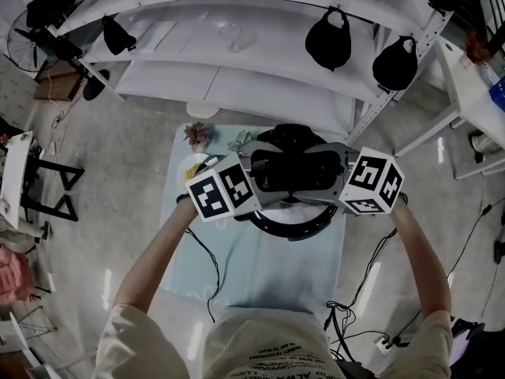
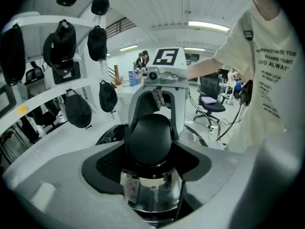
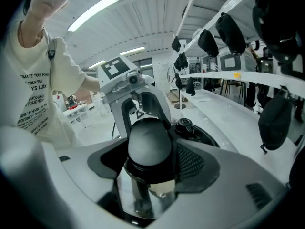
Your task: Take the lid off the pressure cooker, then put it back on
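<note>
The pressure cooker [image 1: 293, 174], black on top with a dark rim [image 1: 288, 229], stands on the pale blue table [image 1: 252, 267], and both grippers meet over it from opposite sides. In the left gripper view, a black domed side handle [image 2: 148, 132] fills the gap of my left gripper [image 2: 148, 149], whose pads sit tight against it. Steel wall with a sticker [image 2: 131, 189] shows below. My right gripper [image 3: 149, 151] straddles the opposite handle [image 3: 148, 142], with a thin dark gap beside the mesh pad [image 3: 190, 159]. The lid's knob [image 3: 185, 124] shows just beyond.
A white curved rack [image 1: 237, 77] hung with black caps [image 1: 327, 42] runs behind the table. A small potted plant [image 1: 197, 135] and a yellow item [image 1: 192, 168] sit at the table's far left. Cables [image 1: 355, 306] trail on the floor at the right.
</note>
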Demonstrator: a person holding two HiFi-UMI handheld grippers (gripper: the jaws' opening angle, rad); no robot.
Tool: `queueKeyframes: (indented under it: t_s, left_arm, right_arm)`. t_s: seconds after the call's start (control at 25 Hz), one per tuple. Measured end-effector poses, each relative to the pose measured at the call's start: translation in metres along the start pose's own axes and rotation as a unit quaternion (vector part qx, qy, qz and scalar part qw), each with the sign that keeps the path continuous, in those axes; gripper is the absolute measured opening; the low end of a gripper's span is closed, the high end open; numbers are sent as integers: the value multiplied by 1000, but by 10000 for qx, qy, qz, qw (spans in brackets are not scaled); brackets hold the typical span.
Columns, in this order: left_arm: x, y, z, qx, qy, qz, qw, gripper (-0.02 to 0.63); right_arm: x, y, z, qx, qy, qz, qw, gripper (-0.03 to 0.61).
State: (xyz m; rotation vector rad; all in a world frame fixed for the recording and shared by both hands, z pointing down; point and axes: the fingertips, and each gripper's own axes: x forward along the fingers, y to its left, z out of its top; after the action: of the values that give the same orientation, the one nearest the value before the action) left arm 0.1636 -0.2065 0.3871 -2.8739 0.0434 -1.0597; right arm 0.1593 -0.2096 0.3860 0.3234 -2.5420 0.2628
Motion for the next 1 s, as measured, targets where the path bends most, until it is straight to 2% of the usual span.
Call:
queueKeyframes:
  t_s: [0.2, 0.48, 0.72, 1.0]
  left_arm:
    - [-7, 3, 0, -277, -454, 648, 9965, 290]
    - [-14, 1, 1, -465, -757, 1138, 9895, 290]
    - [-30, 2, 8, -843, -1304, 1728, 9726, 290]
    - [-48, -18, 12, -1104, -1682, 2162, 9554, 289]
  right_arm:
    - [-4, 0, 1, 170, -247, -349, 9989, 301]
    - [-12, 2, 2, 316, -531, -882, 9942, 301]
    - [-26, 5, 5, 487, -956, -1439, 9838, 299]
    - [-48, 21, 16, 523, -1738, -2071, 9613, 298]
